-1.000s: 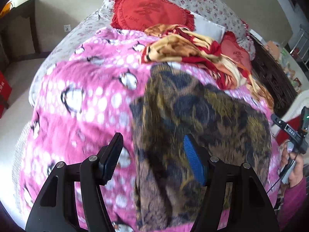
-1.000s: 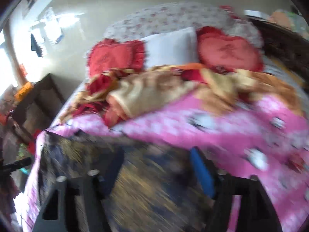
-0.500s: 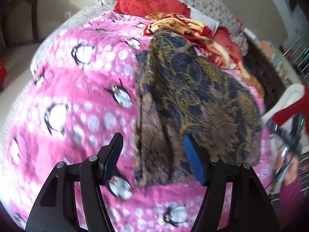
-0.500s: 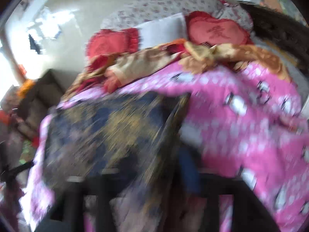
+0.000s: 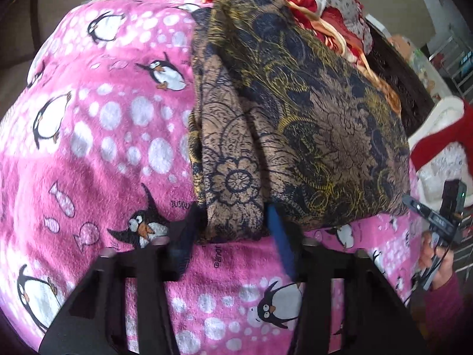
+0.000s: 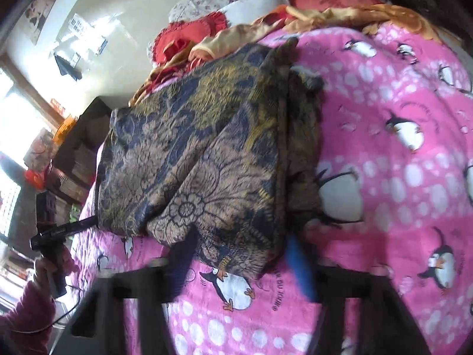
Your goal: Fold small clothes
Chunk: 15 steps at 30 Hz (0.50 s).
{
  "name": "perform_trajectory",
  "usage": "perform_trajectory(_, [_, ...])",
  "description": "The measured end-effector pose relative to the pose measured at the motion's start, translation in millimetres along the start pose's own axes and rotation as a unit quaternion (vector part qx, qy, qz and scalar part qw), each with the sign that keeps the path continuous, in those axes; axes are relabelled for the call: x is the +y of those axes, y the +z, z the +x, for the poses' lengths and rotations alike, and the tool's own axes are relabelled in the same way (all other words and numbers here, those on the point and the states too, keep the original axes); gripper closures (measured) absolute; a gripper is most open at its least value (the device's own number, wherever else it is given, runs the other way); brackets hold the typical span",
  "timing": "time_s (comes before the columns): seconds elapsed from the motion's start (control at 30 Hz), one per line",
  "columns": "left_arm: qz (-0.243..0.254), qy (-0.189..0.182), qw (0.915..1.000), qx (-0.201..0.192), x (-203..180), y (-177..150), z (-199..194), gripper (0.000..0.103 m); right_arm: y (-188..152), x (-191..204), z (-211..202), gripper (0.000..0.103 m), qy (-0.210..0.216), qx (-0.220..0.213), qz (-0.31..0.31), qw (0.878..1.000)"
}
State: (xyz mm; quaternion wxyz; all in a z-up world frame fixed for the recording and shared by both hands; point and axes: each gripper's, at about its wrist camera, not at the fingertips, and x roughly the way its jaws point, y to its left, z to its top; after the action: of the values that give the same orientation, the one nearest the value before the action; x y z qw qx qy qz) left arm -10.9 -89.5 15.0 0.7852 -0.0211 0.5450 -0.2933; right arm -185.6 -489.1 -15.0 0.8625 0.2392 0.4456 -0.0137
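A dark navy, brown and gold patterned garment [image 5: 310, 124] lies spread on a pink penguin blanket [image 5: 97, 148]. My left gripper [image 5: 233, 236] stands at its near hem. The jaws are closing, and a folded strip of the cloth with a flower print lies between them. In the right wrist view the same garment [image 6: 192, 148] runs away from me. My right gripper [image 6: 241, 259] straddles its near hem corner, jaws closing with the cloth between them. The fingers of both grippers are blurred. A hand in a magenta sleeve [image 5: 440, 269] holds the other gripper at the garment's far corner.
Red heart cushions [image 6: 189, 32], a white pillow [image 6: 254, 3] and a crumpled gold and red cloth [image 6: 340, 14] lie at the head of the bed. Dark wooden furniture [image 5: 396, 68] stands along the right side, and another dark piece [image 6: 79, 145] along the left.
Both grippers have come down and forward onto the garment's near hem. Their jaws have narrowed around the cloth, and the garment now fills more of each view.
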Motion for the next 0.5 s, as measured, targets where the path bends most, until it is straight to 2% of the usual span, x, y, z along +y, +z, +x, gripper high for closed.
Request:
perform_trajectory(0.03, [0.005,0.006,1.0000,0.001,-0.6,0.6,0.8,0.087,0.0,2.0,3.7,0.092,-0.011,0.001,-0.012,1.000])
perform_trajectory(0.07, [0.010,0.010,0.9999,0.001,-0.6,2.0,-0.6,0.090,0.6,1.2,5.0,0.096,-0.024,0.001,-0.014,1.000])
perform_trajectory(0.13, [0.006,-0.004,1.0000,-0.005,2.2,3.0,-9.0,0.092,2.2,-3.8,-2.1,0.097,-0.017,-0.002,0.000,1.000])
perform_trajectory(0.3, [0.033,-0.013,0.9987,-0.035,-3.4,-1.5,-44.7,0.093,7.5,1.8,-51.1,0.098,-0.047,-0.020,-0.048,0.998])
perform_trajectory(0.4, [0.055,-0.003,0.9979,-0.033,-8.0,-13.3,-50.2,0.093,4.7,0.2,-66.5,0.098,-0.051,-0.018,-0.052,0.997])
perform_trajectory(0.5, [0.055,0.010,0.9984,-0.001,-3.4,-26.6,-26.5,0.093,-6.6,-13.0,-56.5,0.098,-0.073,0.000,-0.041,0.996])
